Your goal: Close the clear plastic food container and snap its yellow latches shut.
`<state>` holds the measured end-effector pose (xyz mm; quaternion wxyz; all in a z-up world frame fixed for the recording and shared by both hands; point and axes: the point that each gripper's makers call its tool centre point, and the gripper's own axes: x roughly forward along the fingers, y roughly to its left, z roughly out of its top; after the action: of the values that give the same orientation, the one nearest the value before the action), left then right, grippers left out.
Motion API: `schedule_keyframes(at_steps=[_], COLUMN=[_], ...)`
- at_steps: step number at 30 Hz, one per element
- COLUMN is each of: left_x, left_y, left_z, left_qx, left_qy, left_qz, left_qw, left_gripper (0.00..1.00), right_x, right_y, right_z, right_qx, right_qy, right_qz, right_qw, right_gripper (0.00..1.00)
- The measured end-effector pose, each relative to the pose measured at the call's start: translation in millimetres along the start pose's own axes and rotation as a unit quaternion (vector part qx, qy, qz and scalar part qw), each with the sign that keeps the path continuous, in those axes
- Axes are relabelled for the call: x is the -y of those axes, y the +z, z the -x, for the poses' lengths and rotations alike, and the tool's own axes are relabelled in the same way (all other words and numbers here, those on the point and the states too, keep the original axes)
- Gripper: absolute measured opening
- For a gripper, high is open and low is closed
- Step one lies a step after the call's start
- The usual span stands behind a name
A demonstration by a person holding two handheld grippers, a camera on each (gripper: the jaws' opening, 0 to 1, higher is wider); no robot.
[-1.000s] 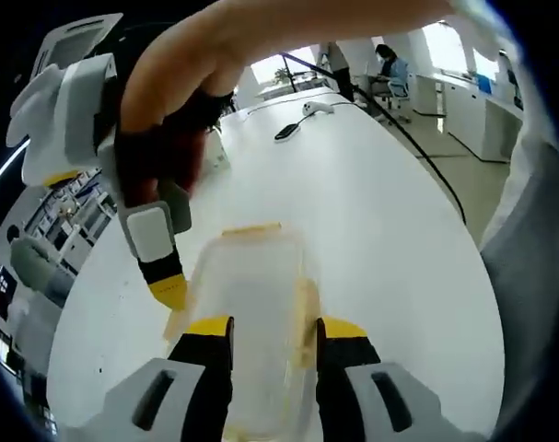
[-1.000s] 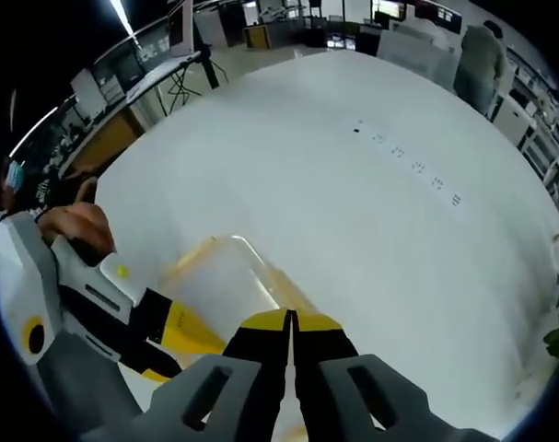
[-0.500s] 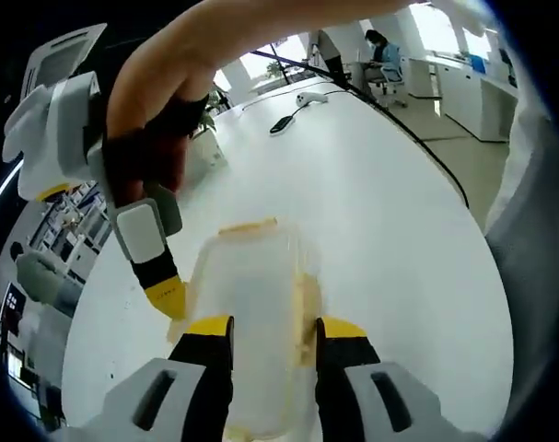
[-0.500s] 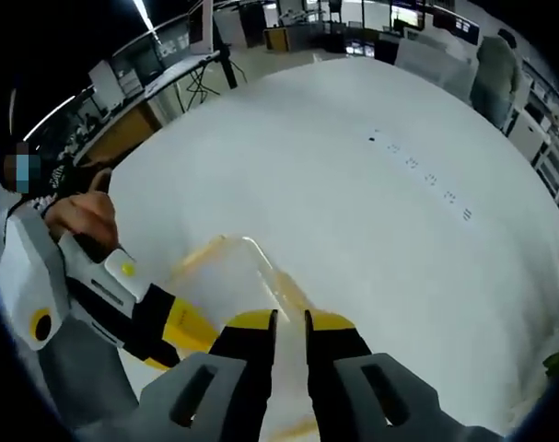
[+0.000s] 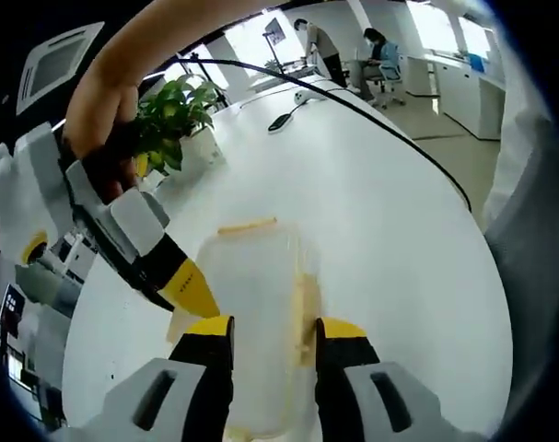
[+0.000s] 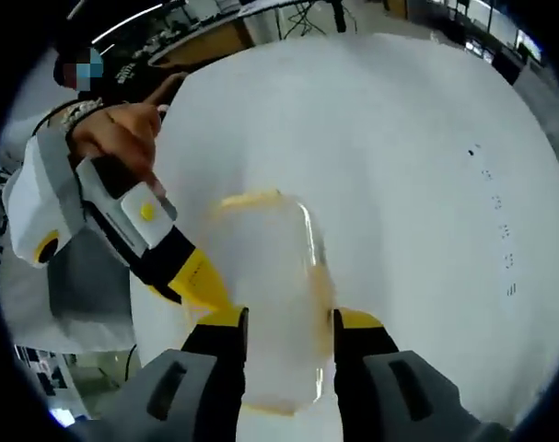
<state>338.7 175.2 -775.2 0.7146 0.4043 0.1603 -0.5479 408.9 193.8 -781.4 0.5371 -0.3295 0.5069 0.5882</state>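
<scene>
The clear plastic container (image 5: pixel 256 276) lies on the white table (image 5: pixel 399 203), lid down, with a yellow latch (image 5: pixel 249 226) at its far end and another (image 5: pixel 307 308) along its right side. My left gripper (image 5: pixel 276 329) stands open, its jaws astride the container's near end. The right gripper's yellow fingertip (image 5: pixel 189 287) sits at the container's left edge, with a hand holding that gripper. In the right gripper view the container (image 6: pixel 265 267) runs between the open jaws of my right gripper (image 6: pixel 289 320). There the left gripper's yellow fingertip (image 6: pixel 203 281) rests against the container's left side.
A potted plant (image 5: pixel 168 106) stands at the table's far left. A black cable (image 5: pixel 353 101) and a dark flat object (image 5: pixel 285 124) lie further back. Small dark marks (image 6: pixel 500 221) dot the table (image 6: pixel 399 138) to the right. People sit at desks in the background.
My right gripper went from shut to wide open and swung round over the container. The left gripper kept its place and its jaw width.
</scene>
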Motion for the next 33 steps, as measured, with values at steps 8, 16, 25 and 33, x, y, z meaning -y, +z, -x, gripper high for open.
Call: schedule_keyframes(at_steps=[8,16,25,33], left_x=[-1.4,3.5,2.4,0.6], left_y=[-0.1,0.9,1.0,0.5], left_z=[-1,0,-1,0], left_qx=[-0.005,-0.024,-0.035,-0.033], left_qy=[-0.006,-0.012,-0.01,-0.001], left_qz=[0.002,-0.004,0.0,0.0], left_qw=[1.0,0.9996,0.9993,0.9994], left_gripper=[0.28,0.27,0.26,0.24], right_x=[-5,-11,-4,-8], right_y=[-6.5,-5.2,-2.3,-4.0], right_z=[-2,-6,-5,-5], right_qx=[-0.021,-0.032,-0.046,-0.044], right_qy=[0.025,0.053,0.05,0.045], right_qz=[-0.005,-0.004,-0.002,-0.001], right_qw=[0.9995,0.9981,0.9977,0.998], right_gripper=[0.34,0.33,0.31,0.3])
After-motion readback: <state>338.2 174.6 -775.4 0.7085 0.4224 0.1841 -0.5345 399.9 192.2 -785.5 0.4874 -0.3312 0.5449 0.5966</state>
